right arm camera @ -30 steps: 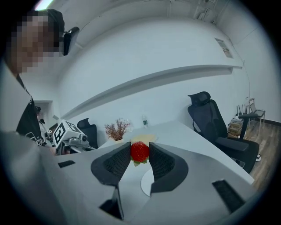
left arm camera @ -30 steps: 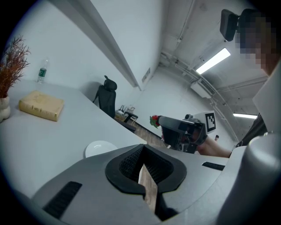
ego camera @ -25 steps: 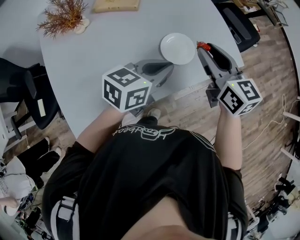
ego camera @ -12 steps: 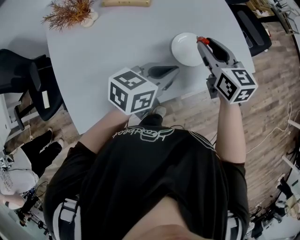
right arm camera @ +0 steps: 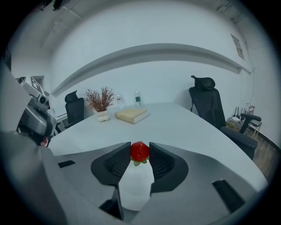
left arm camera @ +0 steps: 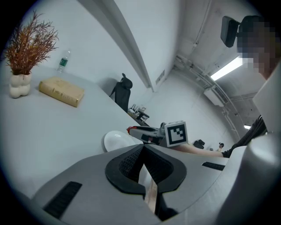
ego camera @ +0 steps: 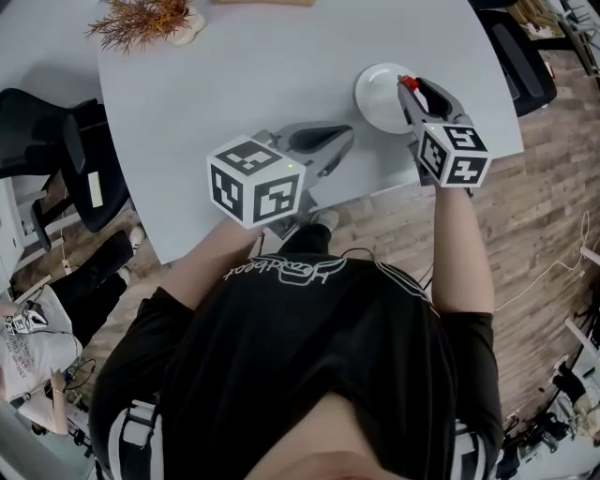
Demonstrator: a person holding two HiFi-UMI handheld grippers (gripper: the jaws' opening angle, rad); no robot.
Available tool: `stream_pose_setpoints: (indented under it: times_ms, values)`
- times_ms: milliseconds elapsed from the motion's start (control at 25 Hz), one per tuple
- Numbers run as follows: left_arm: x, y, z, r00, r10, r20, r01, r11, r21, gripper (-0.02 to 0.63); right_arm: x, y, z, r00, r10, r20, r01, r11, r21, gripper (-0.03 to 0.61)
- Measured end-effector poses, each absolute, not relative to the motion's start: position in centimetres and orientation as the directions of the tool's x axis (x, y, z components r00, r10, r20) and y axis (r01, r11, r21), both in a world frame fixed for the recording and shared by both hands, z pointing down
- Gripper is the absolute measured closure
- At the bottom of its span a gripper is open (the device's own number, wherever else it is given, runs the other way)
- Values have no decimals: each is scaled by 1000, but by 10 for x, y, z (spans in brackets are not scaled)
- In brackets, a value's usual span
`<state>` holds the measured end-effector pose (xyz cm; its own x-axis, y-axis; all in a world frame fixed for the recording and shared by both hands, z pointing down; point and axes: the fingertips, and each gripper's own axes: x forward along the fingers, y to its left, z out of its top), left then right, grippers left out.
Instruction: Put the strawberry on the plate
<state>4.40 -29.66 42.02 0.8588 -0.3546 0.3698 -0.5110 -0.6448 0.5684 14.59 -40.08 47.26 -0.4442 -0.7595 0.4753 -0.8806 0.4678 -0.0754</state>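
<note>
The right gripper (ego camera: 410, 86) has its jaws clenched on the strawberry (right arm camera: 140, 151), which sits red and leaf-down between the two ribbed pads at the very tips. In the head view the fruit hangs at the right-hand edge of the small white plate (ego camera: 377, 96), and in the right gripper view the plate's white shows through the gap behind the jaws. Whether the strawberry touches the plate cannot be told. The left gripper (ego camera: 347, 134) lies low over the pale grey surface (ego camera: 234, 84), just left of the plate and pointing toward it. Its jaws are pressed together at the tips with nothing between them. At the far side of the surface stand a dried plant in a white vase (ego camera: 141, 21), a tan book (right arm camera: 131, 115) and a water bottle (left arm camera: 63, 61).
</note>
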Motion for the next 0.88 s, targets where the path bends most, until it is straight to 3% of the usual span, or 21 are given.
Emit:
stream_pose_setpoints:
  times_ms: [880]
  values:
    - [37, -303, 445, 843, -354, 405, -536, -617, 576, 606, 149, -404, 545, -366, -673, 643, -858, 512, 48, 454]
